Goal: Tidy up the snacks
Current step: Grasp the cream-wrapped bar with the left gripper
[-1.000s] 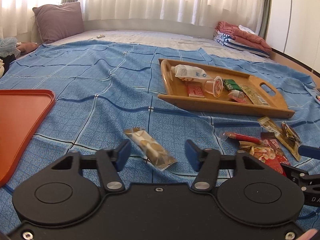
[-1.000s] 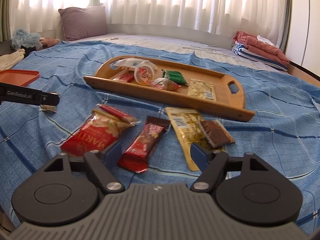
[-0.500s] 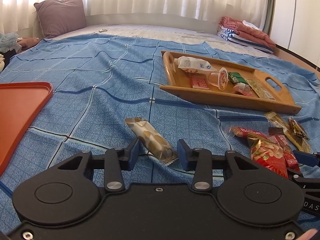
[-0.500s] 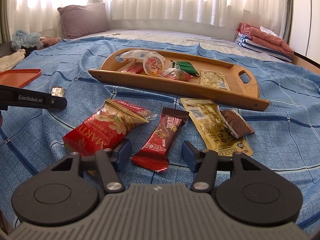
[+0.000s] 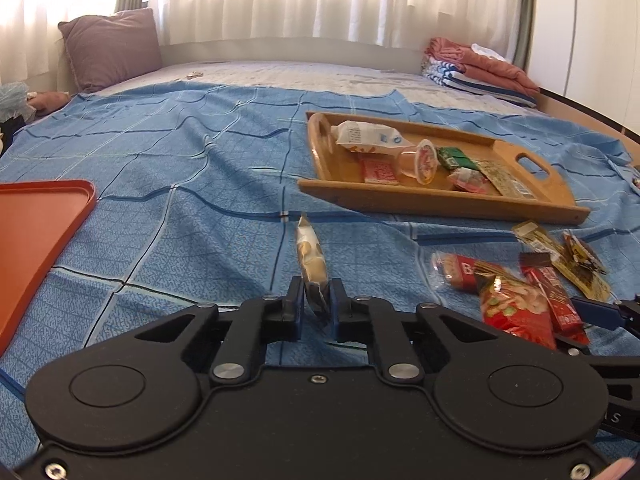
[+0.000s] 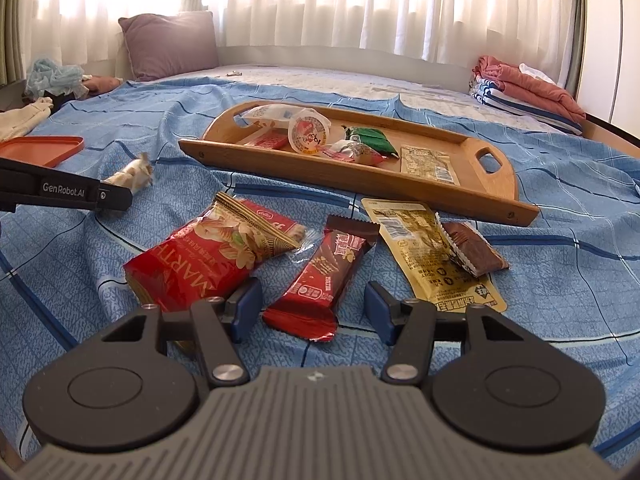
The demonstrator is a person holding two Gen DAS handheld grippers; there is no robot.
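Now the left claw [image 5: 315, 312] is clenched on the near end of a clear-wrapped biscuit packet [image 5: 310, 258], which stands on edge between the blue pads and points away over the blue checked bedspread [image 5: 180, 200]. Its jaws have just been closing onto that packet. From the right wrist view the same packet [image 6: 130, 174] sticks out past the left claw's tip at the left edge.

The right claw [image 6: 312, 310] is released, its jaws having just been closing; the near end of a red-and-brown chocolate bar [image 6: 324, 280] lies between the blue pads, with a gap showing on each side. Just left of the bar lies a red nut bag [image 6: 208, 264], partly under the left pad. To the right lies a yellow flat pouch [image 6: 428, 252] with a brown ridged-edge wrapper [image 6: 472, 250] resting on it.

Beyond these, a wooden tray [image 6: 360, 176] with cut-out handles sits on the bed, holding a white packet [image 6: 268, 114], a jelly cup [image 6: 310, 132] on its side, a green packet [image 6: 372, 138] and other small snacks. An orange tray [image 5: 36, 232] lies at the far left.
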